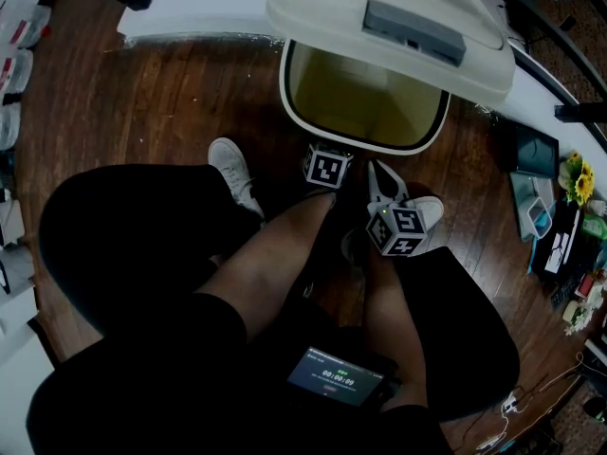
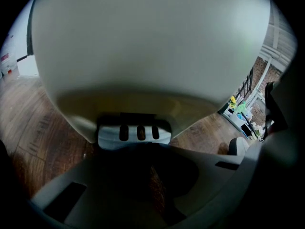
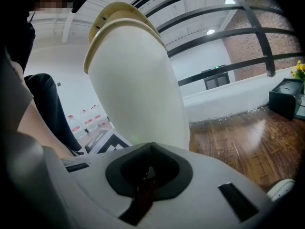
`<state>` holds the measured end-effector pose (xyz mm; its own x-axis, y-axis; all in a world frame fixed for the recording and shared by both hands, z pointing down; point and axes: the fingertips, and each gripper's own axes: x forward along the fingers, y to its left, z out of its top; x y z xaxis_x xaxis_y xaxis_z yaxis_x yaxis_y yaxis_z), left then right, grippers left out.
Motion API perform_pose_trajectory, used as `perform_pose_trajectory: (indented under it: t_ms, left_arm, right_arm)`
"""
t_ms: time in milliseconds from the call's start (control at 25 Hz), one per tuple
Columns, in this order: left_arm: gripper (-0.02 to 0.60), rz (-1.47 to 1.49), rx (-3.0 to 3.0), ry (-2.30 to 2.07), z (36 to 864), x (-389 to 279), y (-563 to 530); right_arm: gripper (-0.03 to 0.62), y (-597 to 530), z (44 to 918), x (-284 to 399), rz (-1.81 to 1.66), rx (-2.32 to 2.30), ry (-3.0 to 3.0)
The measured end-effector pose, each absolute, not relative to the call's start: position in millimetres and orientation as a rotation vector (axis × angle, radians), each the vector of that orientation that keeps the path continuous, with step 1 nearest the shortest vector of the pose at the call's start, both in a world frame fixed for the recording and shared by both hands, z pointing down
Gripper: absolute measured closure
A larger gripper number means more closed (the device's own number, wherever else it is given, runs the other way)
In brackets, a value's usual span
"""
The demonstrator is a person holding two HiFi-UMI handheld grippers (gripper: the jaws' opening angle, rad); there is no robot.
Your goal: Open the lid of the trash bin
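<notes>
Looking done: lid (image 1: 313, 8) tipped back off trash bin (image 1: 365, 144), left gripper (image 2: 155, 185) and right gripper (image 3: 145, 190) both closed, empty.

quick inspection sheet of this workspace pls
surface: dark wooden floor
job's things: trash bin, lid up and tilted back; grey pedal at its foot
clutter: flowers and small items at the right edge
grippers: left gripper jaws together, empty, facing the pedal; right gripper jaws together, empty, beside the bin
cables: loose cables on the floor, lower right
surroundings: white low wall, brick wall, person's white shoe near the bin
</notes>
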<state>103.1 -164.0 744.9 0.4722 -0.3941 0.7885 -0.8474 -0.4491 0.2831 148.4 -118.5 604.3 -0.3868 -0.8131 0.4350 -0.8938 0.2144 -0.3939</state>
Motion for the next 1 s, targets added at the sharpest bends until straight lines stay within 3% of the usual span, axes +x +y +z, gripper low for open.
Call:
perform_pose_trajectory:
  t_ms: [1000]
  left_arm:
    - [0.569, 0.878, 2.015, -0.961, 754.3, 104.8, -160.0]
  right_arm:
    - [0.575, -116.5, 615.2, 154.6, 0.906, 1.675, -2.298]
